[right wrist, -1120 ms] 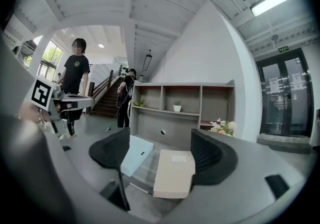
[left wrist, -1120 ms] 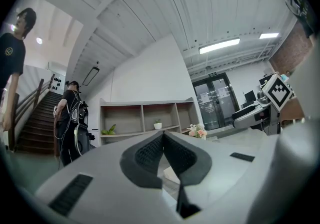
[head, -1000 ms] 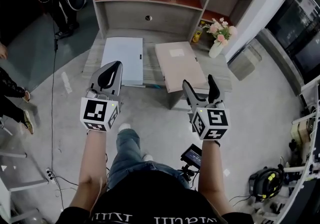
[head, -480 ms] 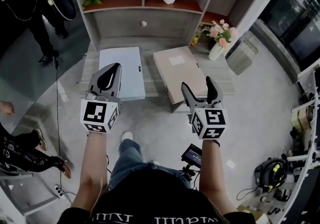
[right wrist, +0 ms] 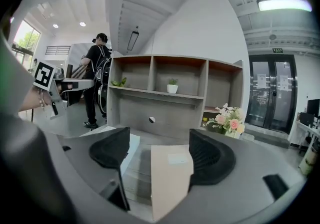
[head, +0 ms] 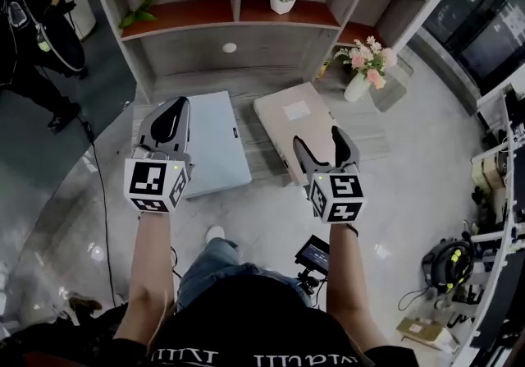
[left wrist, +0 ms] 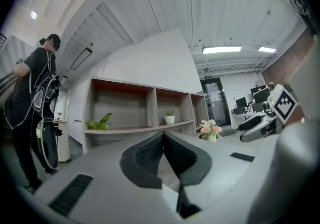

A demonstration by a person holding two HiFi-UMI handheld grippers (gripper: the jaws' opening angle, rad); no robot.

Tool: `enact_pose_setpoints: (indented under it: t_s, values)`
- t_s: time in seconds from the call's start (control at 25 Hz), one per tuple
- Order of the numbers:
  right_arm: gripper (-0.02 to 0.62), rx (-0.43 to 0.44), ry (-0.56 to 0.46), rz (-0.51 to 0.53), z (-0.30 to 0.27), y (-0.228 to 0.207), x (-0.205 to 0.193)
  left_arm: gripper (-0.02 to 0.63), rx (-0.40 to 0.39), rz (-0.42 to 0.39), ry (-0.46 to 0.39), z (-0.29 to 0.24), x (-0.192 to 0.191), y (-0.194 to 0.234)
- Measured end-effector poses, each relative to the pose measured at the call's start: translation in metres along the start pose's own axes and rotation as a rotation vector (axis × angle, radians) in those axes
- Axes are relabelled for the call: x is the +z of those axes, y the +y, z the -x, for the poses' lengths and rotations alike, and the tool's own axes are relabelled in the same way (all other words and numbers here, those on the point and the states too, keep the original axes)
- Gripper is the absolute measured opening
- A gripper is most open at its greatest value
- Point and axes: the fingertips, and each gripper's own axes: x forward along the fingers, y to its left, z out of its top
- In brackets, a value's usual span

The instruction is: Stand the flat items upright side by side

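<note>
Got left tool (head: 175, 104) squeezed shut on nothing, right tool (head: 320, 139) spread wide, empty too. Looking at pale blue flat box (head: 215, 139) just ahead of left tool, tan flat box (head: 295, 111) ahead of right, both lying flat on tabletop (head: 259, 153), long axes pointing away toward shelf unit (head: 238, 20).

Beyond the right gripper (head: 320, 139) stands a grey shelf unit (head: 246, 29) holding a small potted plant (head: 282, 2). A vase of pink flowers (head: 363, 70) sits ahead and to that gripper's right. A person in black (head: 37, 20) stands well left of the left gripper (head: 171, 111).
</note>
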Motion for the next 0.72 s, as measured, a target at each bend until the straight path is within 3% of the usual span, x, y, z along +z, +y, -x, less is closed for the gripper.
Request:
enact_pose_setpoints:
  t_s: [0.44,0.72]
  values:
    - [0.38,-0.018,0.247,-0.052,-0.068,0.02,-0.081,0.011,-0.118,0.03,0.054,-0.031,-0.039,0.025]
    - [0.38,-0.01,0.372,-0.143,-0.098,0.027,-0.131,0.011,-0.142,0.054,0.098,-0.038,-0.069,0.035]
